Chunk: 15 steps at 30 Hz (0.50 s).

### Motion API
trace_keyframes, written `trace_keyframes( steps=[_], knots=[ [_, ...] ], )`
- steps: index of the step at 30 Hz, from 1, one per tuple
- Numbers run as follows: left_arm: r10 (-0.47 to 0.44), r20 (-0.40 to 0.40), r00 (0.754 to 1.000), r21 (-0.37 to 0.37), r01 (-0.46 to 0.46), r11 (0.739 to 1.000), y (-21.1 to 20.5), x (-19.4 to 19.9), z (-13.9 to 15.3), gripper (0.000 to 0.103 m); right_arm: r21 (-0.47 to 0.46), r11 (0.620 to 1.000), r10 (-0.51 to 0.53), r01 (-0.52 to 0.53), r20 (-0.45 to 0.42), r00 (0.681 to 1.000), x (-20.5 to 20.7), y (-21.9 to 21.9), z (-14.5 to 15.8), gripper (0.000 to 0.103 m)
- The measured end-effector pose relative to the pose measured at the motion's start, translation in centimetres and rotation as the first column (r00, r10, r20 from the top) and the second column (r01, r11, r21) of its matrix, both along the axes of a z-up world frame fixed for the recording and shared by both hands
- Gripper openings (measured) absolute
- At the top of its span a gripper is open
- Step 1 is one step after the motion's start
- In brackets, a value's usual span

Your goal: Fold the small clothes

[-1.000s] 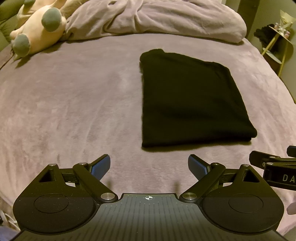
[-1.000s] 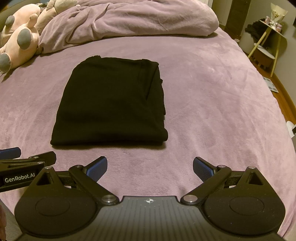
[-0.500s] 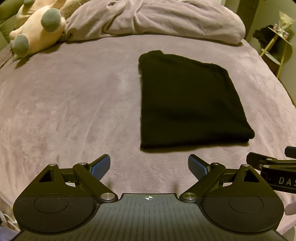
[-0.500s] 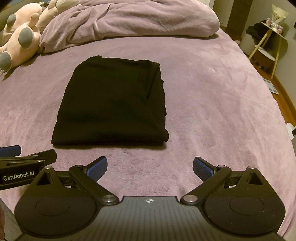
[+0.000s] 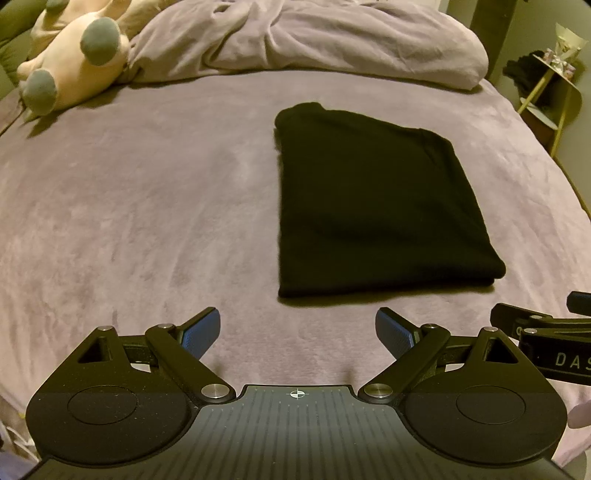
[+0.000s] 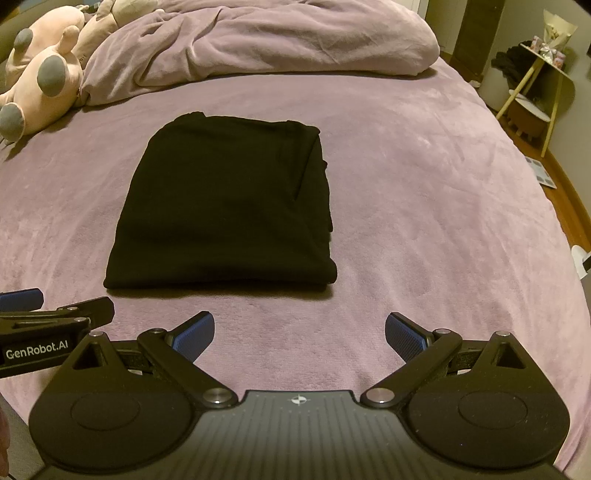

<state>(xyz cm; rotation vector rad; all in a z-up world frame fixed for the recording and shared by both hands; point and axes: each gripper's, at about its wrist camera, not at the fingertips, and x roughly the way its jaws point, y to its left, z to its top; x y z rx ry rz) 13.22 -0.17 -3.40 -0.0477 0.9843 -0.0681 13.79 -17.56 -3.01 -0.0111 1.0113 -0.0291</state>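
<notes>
Black garment (image 6: 225, 206), folded into a flat neat rectangle, on the purple bed cover, thick fold edge nearest.

One folded black garment (image 6: 221, 206) lies on one bed (image 6: 424, 192), a single flat bundle. Two tongs are in view: the left tongs (image 5: 297, 332) and the right tongs (image 6: 299, 334), each with two blue-padded fingers spread wide, four pads in all. One bunched-up duvet (image 6: 258, 40) sits at the far end of the bed. At the far left lie two plush toys: a pink one (image 6: 40, 92) and a beige one (image 6: 110, 18) behind it. One small side table (image 6: 539, 85) stands far right.
</notes>
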Motion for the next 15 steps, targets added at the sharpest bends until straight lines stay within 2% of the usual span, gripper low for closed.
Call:
trace_keyframes(
  steps=[15],
  knots=[
    [-0.004, -0.003, 1.000, -0.001, 0.004, 1.000, -0.05, 0.19, 0.09, 0.095, 0.004, 1.000, -0.002, 0.002, -0.002, 1.000, 0.08, -0.23, 0.10, 0.099]
  ],
)
